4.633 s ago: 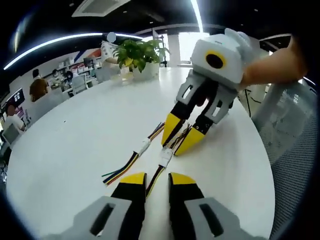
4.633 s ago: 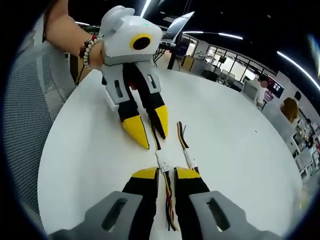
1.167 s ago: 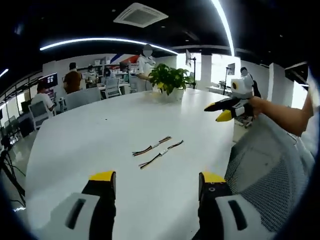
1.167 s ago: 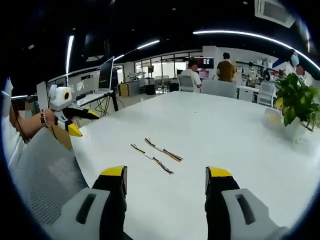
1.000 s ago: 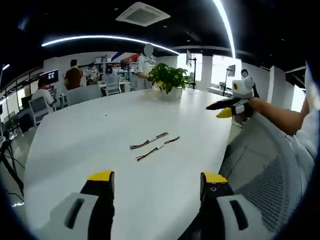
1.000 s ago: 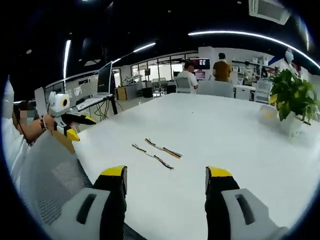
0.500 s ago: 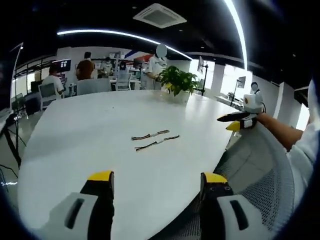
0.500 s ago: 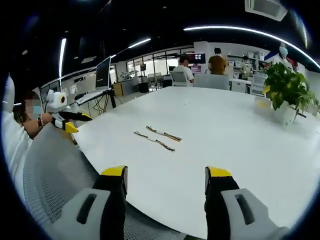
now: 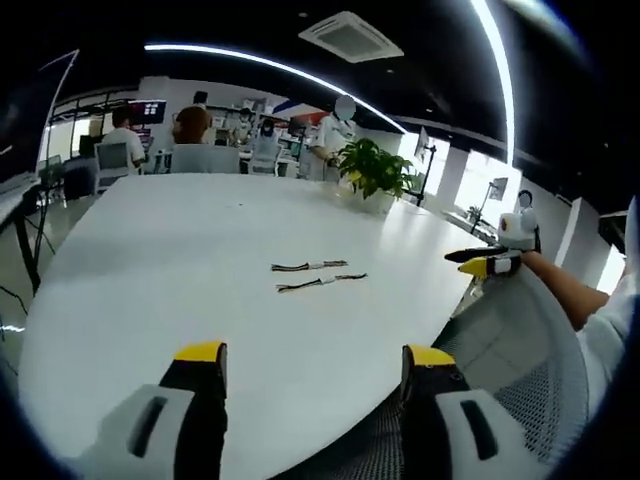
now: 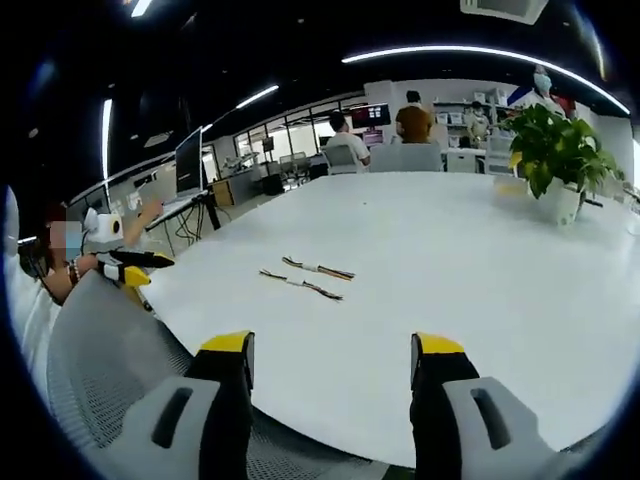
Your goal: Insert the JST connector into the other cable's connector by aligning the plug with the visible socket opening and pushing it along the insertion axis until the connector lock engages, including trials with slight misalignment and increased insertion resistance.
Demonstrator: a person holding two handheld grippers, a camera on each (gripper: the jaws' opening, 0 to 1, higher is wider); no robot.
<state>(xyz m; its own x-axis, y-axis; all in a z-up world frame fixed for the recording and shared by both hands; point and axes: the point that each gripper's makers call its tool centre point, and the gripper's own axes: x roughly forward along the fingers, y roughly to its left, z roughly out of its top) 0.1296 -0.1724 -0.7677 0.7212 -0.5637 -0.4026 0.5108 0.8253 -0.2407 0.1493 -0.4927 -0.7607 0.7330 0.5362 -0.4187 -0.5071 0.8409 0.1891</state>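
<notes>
Two short cables with white JST connectors lie side by side on the white round table [image 9: 150, 260]. In the left gripper view they are the far cable [image 9: 310, 266] and the near cable [image 9: 320, 283]; in the right gripper view they are one cable [image 10: 318, 268] and the other cable [image 10: 300, 284]. They lie apart, not joined. My left gripper [image 9: 315, 355] is wide open, holds nothing, and is far back from them. My right gripper [image 10: 333, 345] is also wide open and holds nothing. Each gripper shows small in the other's view, hand-held off the table edge: the right gripper [image 9: 487, 262] and the left gripper [image 10: 125, 268].
A potted plant [image 9: 375, 170] stands at the far side of the table, also seen as the plant [image 10: 555, 150]. A grey mesh chair back [image 9: 500, 340] sits between me and the table, again as the chair back [image 10: 110, 360]. People sit at desks in the background.
Both grippers were down at the cables with jaws nearly closed; now they are wide open and drawn far back off the table edge. The cables lie still on the table.
</notes>
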